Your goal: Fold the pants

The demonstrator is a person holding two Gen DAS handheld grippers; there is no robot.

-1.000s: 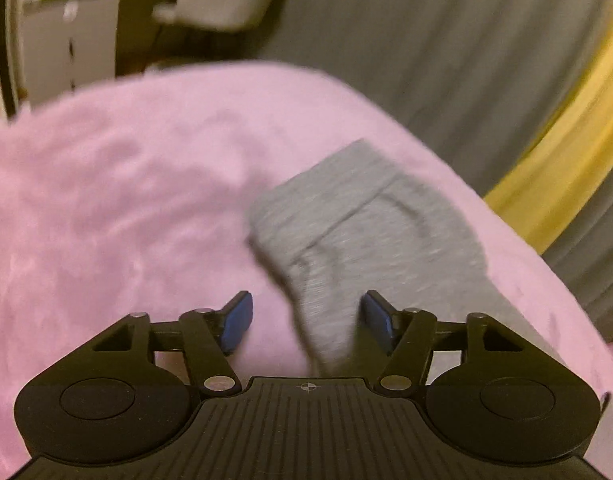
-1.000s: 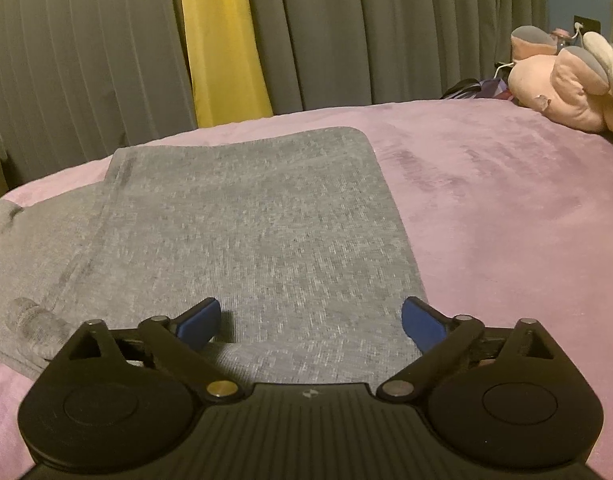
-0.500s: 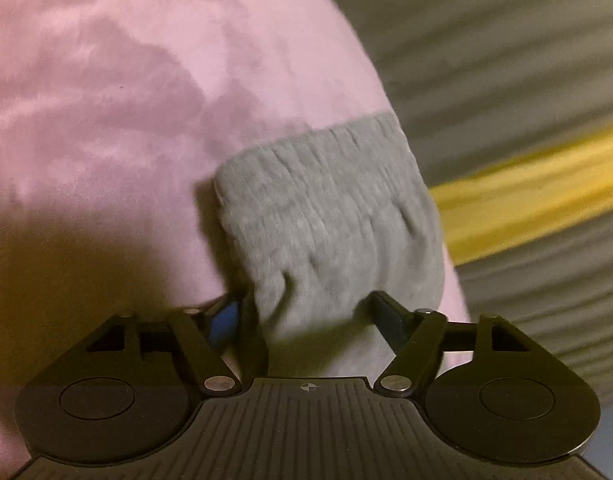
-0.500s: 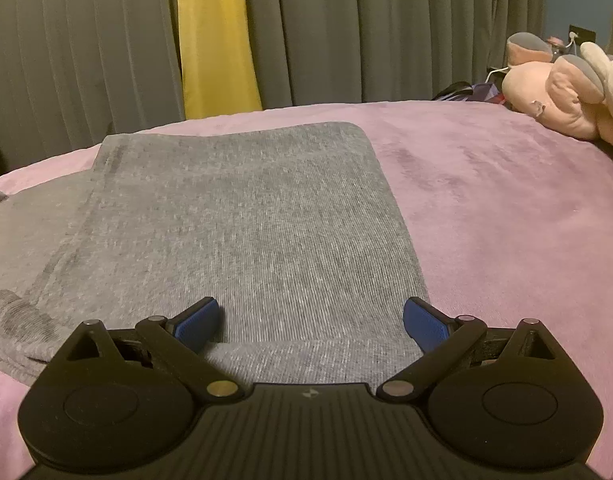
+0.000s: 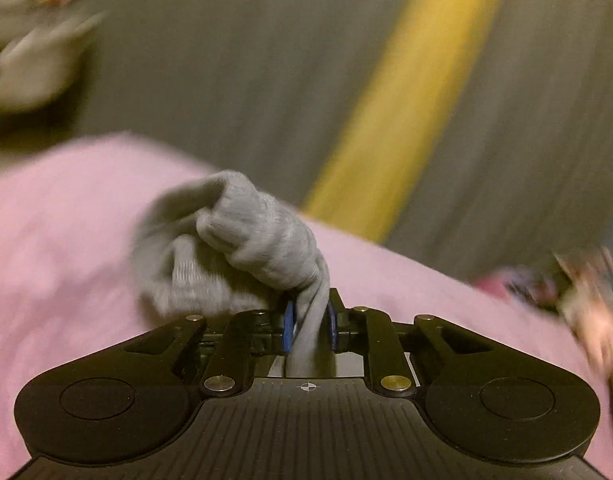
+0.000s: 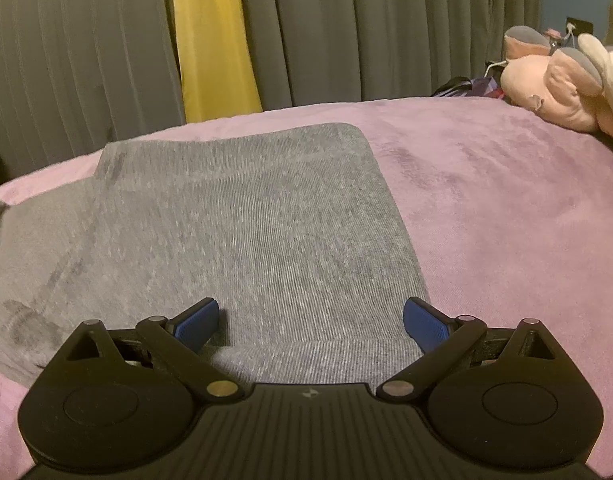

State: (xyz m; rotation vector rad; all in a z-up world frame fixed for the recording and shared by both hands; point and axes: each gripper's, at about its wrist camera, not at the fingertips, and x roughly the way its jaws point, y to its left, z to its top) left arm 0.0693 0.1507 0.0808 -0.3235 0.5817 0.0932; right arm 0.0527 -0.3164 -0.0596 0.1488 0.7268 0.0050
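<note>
Left wrist view showed our left gripper (image 5: 309, 326) closing on a bunched cuff of the grey pants (image 5: 242, 248), raised over the pink blanket (image 5: 58, 232). Our right gripper (image 6: 310, 322) stood open above the flat waist part (image 6: 246, 216). We judged the fold barely begun. We read no writing.

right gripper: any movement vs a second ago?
No. The right gripper sits open over the grey pants, whose far corner lines up with the yellow curtain as before.
</note>
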